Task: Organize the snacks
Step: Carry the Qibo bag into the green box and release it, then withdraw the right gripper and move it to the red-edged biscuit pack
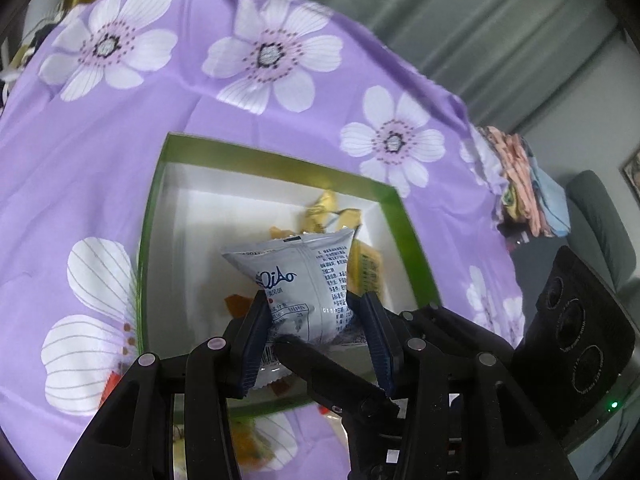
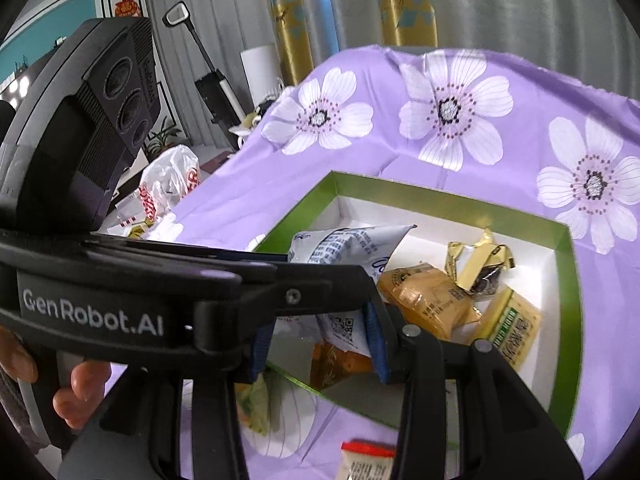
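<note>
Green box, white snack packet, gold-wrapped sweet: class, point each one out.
green box point(image 1: 276, 162): left wrist view, far rim.
white snack packet point(image 1: 298, 280): left wrist view, printed middle.
gold-wrapped sweet point(image 2: 478, 258): right wrist view, crinkled foil.

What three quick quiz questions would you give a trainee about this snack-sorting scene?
1. True or false: the left gripper is clamped on the white-and-blue snack packet, holding it above the box.
2. What colour is the rim of the box? A red, B green, C black.
3. Fill in the missing word: the purple cloth under the box is printed with large white ____.

Key: 1 true; 2 B; 3 flowers.
</note>
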